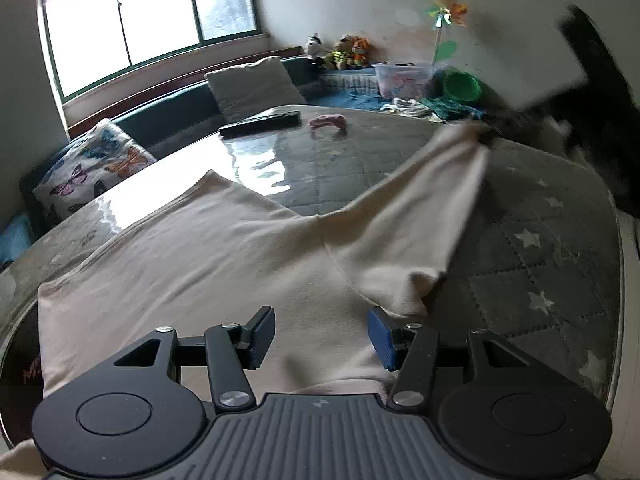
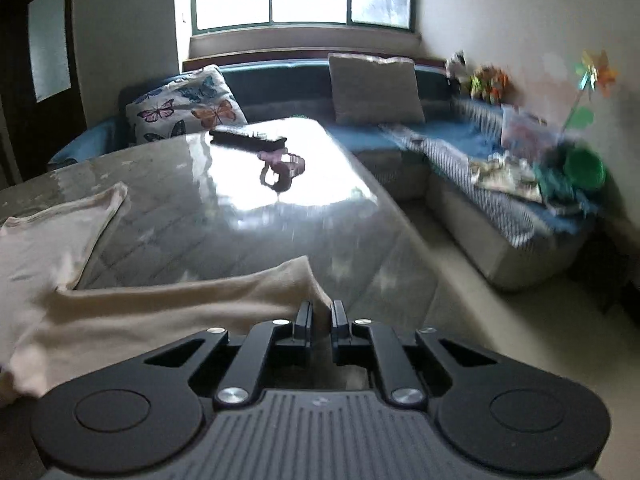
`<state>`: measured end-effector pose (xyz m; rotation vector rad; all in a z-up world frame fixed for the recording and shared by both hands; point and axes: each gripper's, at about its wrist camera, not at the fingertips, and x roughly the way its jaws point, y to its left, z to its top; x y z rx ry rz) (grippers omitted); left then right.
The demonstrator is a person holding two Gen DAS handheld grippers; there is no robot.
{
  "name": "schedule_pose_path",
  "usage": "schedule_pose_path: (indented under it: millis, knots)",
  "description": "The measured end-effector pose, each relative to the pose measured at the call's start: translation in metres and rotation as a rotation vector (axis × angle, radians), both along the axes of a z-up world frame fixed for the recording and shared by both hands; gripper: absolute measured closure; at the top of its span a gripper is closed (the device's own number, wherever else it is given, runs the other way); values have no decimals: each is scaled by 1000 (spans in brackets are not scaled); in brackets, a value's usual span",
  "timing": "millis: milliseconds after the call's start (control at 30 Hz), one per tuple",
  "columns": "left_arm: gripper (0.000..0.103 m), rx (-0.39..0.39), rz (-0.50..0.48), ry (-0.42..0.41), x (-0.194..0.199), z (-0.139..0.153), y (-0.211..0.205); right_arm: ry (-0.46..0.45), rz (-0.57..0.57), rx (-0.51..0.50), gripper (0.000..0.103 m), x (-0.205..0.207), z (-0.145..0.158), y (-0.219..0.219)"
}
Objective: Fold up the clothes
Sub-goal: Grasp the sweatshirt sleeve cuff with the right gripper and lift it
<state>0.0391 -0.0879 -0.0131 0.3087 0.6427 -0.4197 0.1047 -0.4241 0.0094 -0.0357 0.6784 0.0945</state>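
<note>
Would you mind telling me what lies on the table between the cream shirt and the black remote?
Nothing: in the right wrist view, only bare glossy table lies between the cream shirt and the black remote.

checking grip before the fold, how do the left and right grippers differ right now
The left gripper stands open above the cream shirt, gripping nothing; the right gripper is shut on the shirt's sleeve. Left pads show blue, right ones look dark. Both are the same black two-finger build.
</note>
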Motion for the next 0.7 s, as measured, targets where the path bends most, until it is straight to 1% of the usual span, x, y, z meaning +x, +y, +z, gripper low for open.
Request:
schedule_pose_path:
  millis: [67, 100, 233, 300, 333, 400, 467, 500, 567, 700]
  knots:
    - [48, 14, -16, -10, -1, -1, -3, -13, 4, -15, 95, 14, 3, 3]
    - [48, 22, -22, -16, -2, -1, -4, -16, 3, -22, 97, 21, 3, 4]
    - [48, 29, -36, -19, -1, -2, -5, 27, -10, -35, 97, 46, -15, 8]
    - [48, 29, -39, -20, -1, -2, -5, 29, -15, -46, 97, 48, -21, 11]
    - [48, 30, -41, -20, -1, -1, -5, 30, -18, -51, 95, 48, -24, 12]
    - [48, 32, -43, -22, -1, -2, -6, 15, -36, -67, 91, 44, -17, 13]
    - [47, 31, -40, -23, -2, -1, -6, -5, -47, -72, 90, 37, -9, 14]
    - [47, 31, -39, -24, -2, -1, -6, -18, -35, -59, 87, 32, -4, 15]
    - [47, 30, -36, -25, -2, -1, -6, -31, 17, -16, 86, 17, 7, 23]
    - [46, 35, -36, -28, -2, -1, -7, -13, 199, 39, 81, -8, 8, 58]
